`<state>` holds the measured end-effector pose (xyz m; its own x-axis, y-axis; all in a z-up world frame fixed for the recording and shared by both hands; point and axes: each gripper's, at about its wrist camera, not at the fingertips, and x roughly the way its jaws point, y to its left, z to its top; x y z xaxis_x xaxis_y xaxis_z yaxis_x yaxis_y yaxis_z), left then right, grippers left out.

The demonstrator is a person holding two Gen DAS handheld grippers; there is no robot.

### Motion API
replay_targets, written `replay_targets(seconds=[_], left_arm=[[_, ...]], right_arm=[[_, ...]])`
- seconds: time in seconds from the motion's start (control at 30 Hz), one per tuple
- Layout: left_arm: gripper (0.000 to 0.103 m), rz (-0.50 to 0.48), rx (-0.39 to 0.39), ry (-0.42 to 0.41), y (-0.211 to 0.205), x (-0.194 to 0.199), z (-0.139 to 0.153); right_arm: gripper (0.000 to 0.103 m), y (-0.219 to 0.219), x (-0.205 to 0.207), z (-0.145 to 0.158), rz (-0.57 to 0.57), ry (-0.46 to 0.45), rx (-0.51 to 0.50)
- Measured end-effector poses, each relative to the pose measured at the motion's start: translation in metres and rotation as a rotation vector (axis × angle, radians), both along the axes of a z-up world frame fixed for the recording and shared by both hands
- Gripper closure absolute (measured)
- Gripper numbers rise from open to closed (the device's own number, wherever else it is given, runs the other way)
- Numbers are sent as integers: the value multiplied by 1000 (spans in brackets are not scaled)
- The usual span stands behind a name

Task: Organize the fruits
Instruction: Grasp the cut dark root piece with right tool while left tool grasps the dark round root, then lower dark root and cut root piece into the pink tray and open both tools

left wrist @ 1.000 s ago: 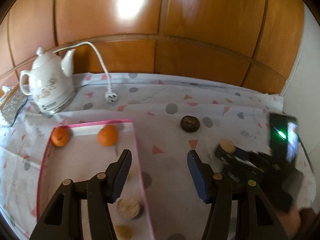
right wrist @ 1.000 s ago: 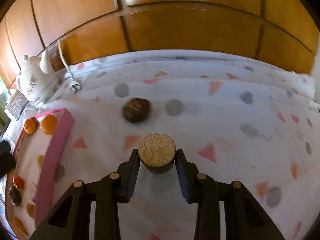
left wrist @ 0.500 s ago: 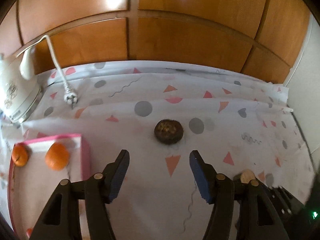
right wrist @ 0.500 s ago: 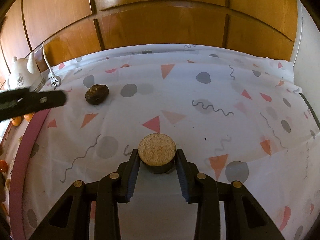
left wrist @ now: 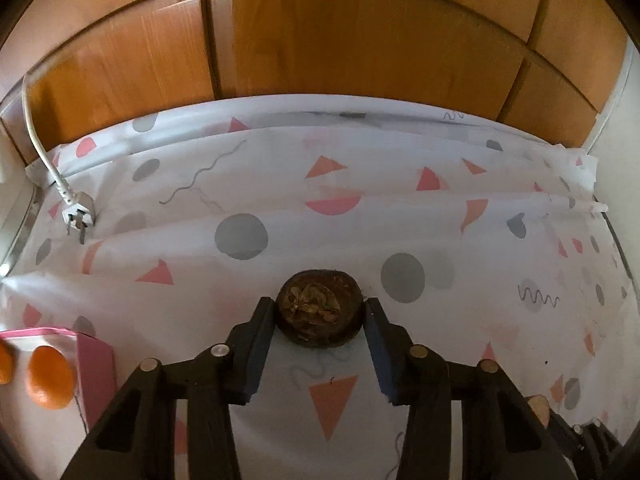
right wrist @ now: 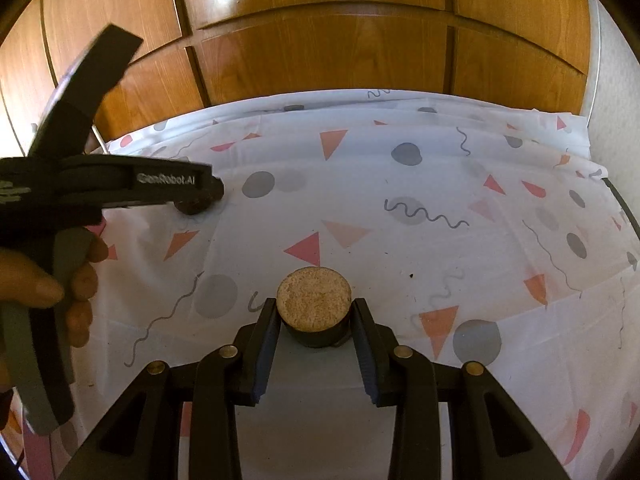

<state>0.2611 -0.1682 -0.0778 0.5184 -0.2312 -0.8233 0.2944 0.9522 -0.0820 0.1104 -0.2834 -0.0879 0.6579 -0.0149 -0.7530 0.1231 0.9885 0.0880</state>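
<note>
Both wrist cams low, facing wood wall; share patterned cloth.

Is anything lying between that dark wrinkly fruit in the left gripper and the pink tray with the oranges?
Nothing visible does. The dark fruit sits between the left gripper fingers, and only bare patterned cloth lies between it and the pink tray with its oranges. The white plug lies farther back, off that path.

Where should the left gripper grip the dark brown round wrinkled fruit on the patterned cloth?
Across its widest sides, coming in low from the near side. The dark brown round wrinkled fruit sits flat on the cloth, squat and dome-like, and already lies between the left gripper's fingers, so a side pinch near mid-height should hold best.
</note>
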Motion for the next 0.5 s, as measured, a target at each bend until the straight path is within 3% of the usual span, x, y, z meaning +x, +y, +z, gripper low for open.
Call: replay_targets(seconds=[0.2, 0.5], left_arm=[[58, 20, -25, 5, 13, -22, 5], [58, 36, -14, -15, 31, -94, 17]], right_arm=[[66, 1, 3, -3, 2, 16, -5], [67, 0, -1, 0, 14, 34, -14]])
